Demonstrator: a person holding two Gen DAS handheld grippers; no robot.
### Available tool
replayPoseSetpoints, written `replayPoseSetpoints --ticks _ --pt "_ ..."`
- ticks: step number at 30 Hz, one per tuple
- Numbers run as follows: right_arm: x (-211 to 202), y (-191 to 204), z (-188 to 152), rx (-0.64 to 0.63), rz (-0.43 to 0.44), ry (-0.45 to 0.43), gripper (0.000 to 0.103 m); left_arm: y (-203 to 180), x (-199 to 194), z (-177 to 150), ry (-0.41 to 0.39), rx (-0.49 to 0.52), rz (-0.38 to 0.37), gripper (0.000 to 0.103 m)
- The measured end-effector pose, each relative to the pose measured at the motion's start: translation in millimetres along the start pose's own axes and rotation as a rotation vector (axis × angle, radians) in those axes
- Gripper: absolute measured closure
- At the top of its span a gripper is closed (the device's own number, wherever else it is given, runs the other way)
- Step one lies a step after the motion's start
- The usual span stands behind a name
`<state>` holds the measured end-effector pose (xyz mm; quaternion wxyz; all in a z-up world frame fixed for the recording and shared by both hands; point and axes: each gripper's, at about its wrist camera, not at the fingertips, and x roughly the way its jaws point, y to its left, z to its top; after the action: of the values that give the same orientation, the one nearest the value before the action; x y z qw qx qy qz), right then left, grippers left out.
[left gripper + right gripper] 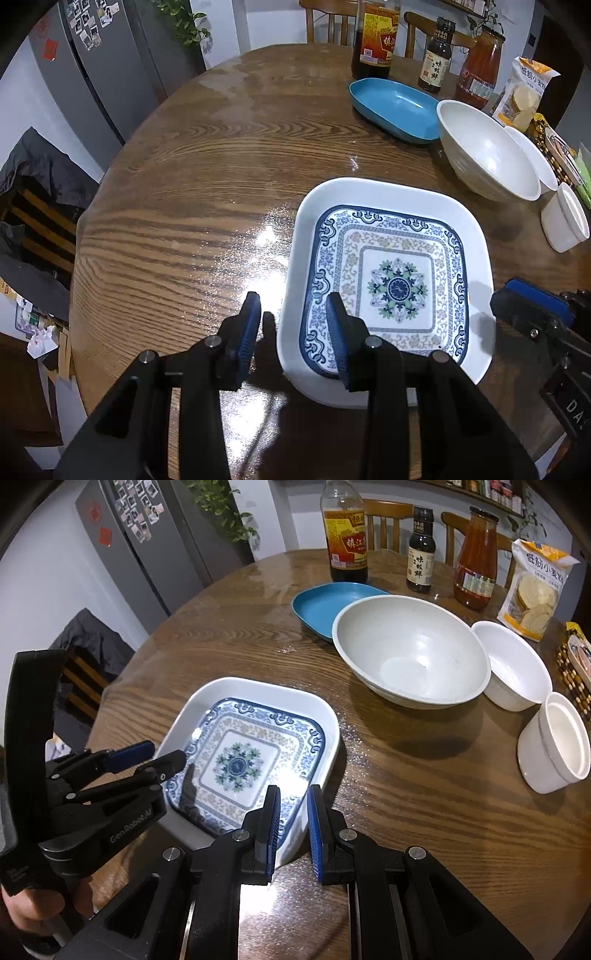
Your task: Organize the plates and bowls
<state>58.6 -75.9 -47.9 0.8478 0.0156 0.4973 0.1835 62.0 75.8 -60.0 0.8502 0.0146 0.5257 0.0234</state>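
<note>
Patterned square plate (395, 284) flat on the round wooden table (192, 206), near its front edge; taken as landmark. Blue-and-white border, green-and-blue medallion at centre, white rim. Nearly square, so hardly any long axis; corners rounded, one side facing the front edge of the table.

Left gripper (293, 325) at the plate's left front side, fingers spread apart, holding nothing. Left finger over bare table just beside the rim, right finger over the plate's patterned inside; rim between them. Whether the pads touch the plate, hard to tell from this angle.

Right gripper (291, 818) at the plate's right front corner, fingers parted with a gap, grasping nothing; left finger above the rim corner, right finger over the table.

Beyond the plate to the right: large white bowl (410, 650), upright. Behind it, blue oval dish (321, 603), long axis running left to right. Right of the large bowl, touching or just beside it, small white bowl (513, 664); nearer than that, a white cup (554, 742), tilted. Along the far edge, three bottles (420, 550) and a snack bag (535, 587).
</note>
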Motion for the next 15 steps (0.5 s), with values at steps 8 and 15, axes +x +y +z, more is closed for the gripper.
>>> replayPoseSetpoints --ticks 8,15 --pt "-8 -7 -3 0.045 0.057 -0.015 0.087 9 -13 2 -0.022 -0.036 -0.007 0.036" --pt "-29 -21 -1 0.093 0.06 -0.065 0.072 8 -19 6 -0.008 -0.045 0.0 0.027"
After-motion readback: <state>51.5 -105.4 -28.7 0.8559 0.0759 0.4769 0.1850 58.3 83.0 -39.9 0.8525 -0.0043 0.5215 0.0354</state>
